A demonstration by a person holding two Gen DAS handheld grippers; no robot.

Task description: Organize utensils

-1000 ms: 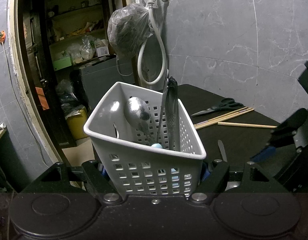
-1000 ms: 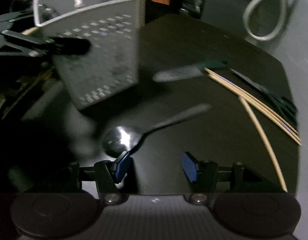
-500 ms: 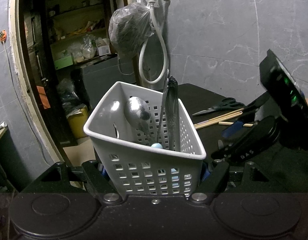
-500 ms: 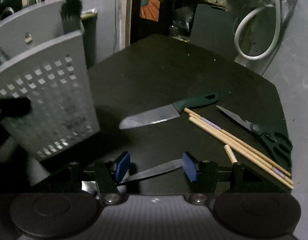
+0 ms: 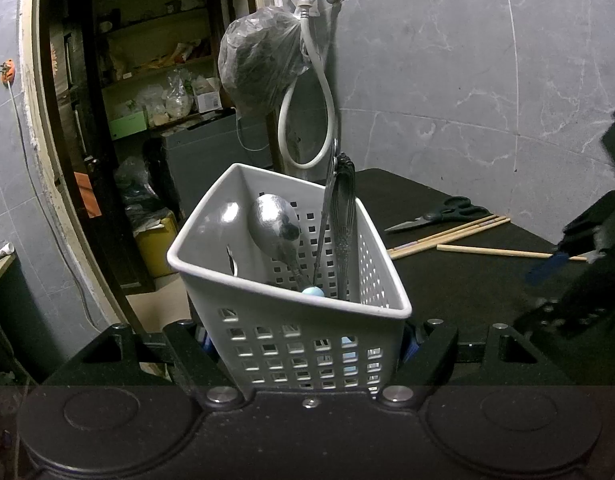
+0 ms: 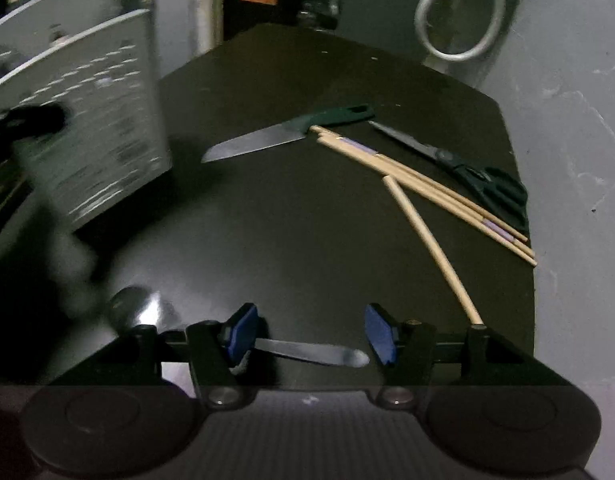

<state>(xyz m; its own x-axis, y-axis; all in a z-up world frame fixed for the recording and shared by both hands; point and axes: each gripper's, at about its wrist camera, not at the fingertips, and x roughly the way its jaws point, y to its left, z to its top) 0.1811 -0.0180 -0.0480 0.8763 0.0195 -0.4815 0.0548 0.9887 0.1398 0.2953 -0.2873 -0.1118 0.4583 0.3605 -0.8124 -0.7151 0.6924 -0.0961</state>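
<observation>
My left gripper [image 5: 307,340] is shut on the lower walls of a white perforated basket [image 5: 291,320], holding it upright. In the basket stand a metal spoon [image 5: 275,224], two tall metal handles [image 5: 341,216] and something pale blue [image 5: 313,291]. My right gripper [image 6: 312,334] is open and points down at the black table [image 6: 307,220]. A metal spoon [image 6: 311,354] lies on the table with its handle crosswise between the blue pads [image 6: 243,330], which do not press on it. The same gripper [image 5: 567,256] shows blurred at the right in the left wrist view.
Farther along the table lie a green-handled knife [image 6: 275,136], a bundle of wooden chopsticks [image 6: 427,184], one loose chopstick [image 6: 431,248] and black scissors [image 6: 467,168]. The basket [image 6: 87,132] stands at the left. A grey wall with a hose [image 5: 307,120] closes off the back.
The right gripper has moved over the spoon: it lay ahead of the fingers, now its handle sits between them. In the left view that gripper swung in, then back right. The left gripper kept still.
</observation>
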